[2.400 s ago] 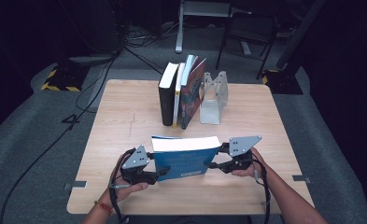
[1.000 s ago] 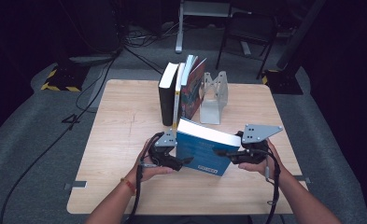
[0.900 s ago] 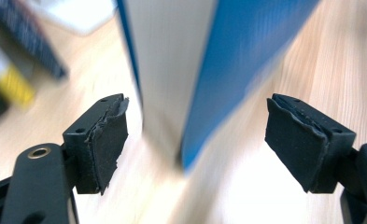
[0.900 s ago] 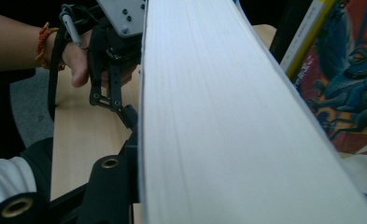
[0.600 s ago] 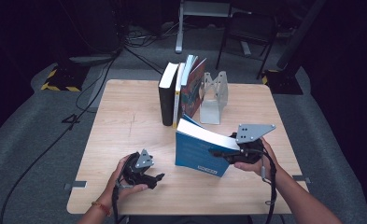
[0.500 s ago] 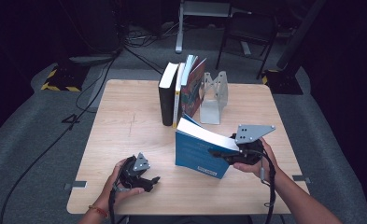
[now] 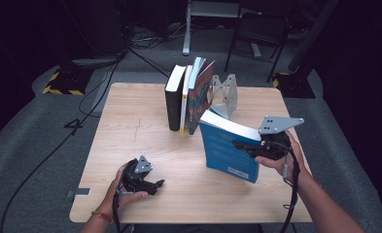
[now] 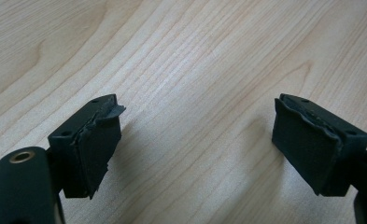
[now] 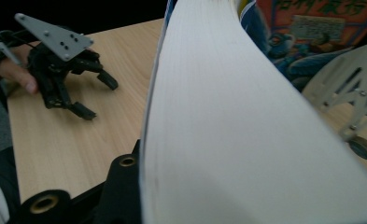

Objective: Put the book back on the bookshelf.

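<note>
Now that the left gripper (image 7: 155, 185) has let go and dropped back to the near left of the table (image 7: 130, 121), its jaws have just been opening and stand wide with nothing between them. So the blue book (image 7: 227, 153) hangs on the right gripper (image 7: 242, 145) alone, clamped on its edge, tilted upright at the right, near the row of books (image 7: 188, 97) and the metal bookend (image 7: 226, 92). My guess: shelving comes next.

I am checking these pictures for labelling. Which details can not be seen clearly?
- Right gripper: pads hidden by the blue book, both views.
- Blue book's title: cover text too small, high view.
- Metal bookend: base hidden behind the blue book, high view.
- Colourful book: cut by the frame edge, right gripper view.
</note>
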{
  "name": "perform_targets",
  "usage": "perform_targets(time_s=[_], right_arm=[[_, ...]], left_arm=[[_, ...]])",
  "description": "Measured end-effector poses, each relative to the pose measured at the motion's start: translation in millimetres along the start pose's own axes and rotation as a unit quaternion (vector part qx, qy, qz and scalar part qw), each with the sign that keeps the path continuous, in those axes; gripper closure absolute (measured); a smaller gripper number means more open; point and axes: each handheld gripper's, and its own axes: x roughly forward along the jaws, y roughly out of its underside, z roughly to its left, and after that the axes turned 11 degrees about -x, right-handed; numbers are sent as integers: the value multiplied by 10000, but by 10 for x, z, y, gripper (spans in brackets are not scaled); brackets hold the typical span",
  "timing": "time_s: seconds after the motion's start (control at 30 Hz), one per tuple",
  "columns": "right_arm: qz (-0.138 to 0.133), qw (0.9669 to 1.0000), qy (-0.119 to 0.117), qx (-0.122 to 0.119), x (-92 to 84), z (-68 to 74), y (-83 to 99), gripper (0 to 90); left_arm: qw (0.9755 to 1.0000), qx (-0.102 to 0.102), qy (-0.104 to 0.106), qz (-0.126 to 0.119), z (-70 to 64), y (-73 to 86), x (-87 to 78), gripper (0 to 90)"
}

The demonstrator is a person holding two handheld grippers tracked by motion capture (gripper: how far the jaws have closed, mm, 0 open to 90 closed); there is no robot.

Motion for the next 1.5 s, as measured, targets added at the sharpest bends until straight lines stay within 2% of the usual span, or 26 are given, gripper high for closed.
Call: perform_targets(time_s=[0.2, 0.27, 0.43, 0.57, 0.67, 0.77, 1.07, 1.3, 1.33, 1.37, 1.5], right_arm=[[216, 9992, 337, 76, -175, -156, 27, 610], [235, 9989, 394, 71, -187, -177, 31, 610], [361, 9968, 653, 269, -206, -305, 48, 610], [377, 9946, 913, 326, -209, -390, 28, 610], [353, 9933, 1024, 406, -201, -439, -5, 610], [313, 9924, 1075, 513, -153, -508, -66, 610], [270, 9900, 1244, 613, 62, -643, -296, 609], [149, 9833, 1633, 786, 246, -843, -455, 610], [149, 9833, 1633, 786, 246, -843, -455, 610], [143, 9813, 1734, 827, 297, -895, -482, 610], [158, 9792, 1842, 840, 365, -968, -520, 609]], left_arm=[[10000, -36, 12, 3, 0, -2, 4, 154], [10000, -41, 17, 2, 0, -3, 5, 154], [10000, -39, 16, 2, 1, -3, 5, 153], [10000, -60, -4, 0, 1, -4, 5, 153], [10000, -47, -7, 1, 2, -5, 5, 153], [10000, -43, -7, 1, 3, -5, 5, 153], [10000, -63, -5, -3, -1, -4, 5, 153], [10000, -62, -13, -12, -3, -3, 5, 155], [10000, -62, -13, -12, -3, -3, 5, 155], [10000, -61, -13, -12, -3, -3, 5, 155], [10000, -55, -22, -6, -4, -3, 4, 156]])
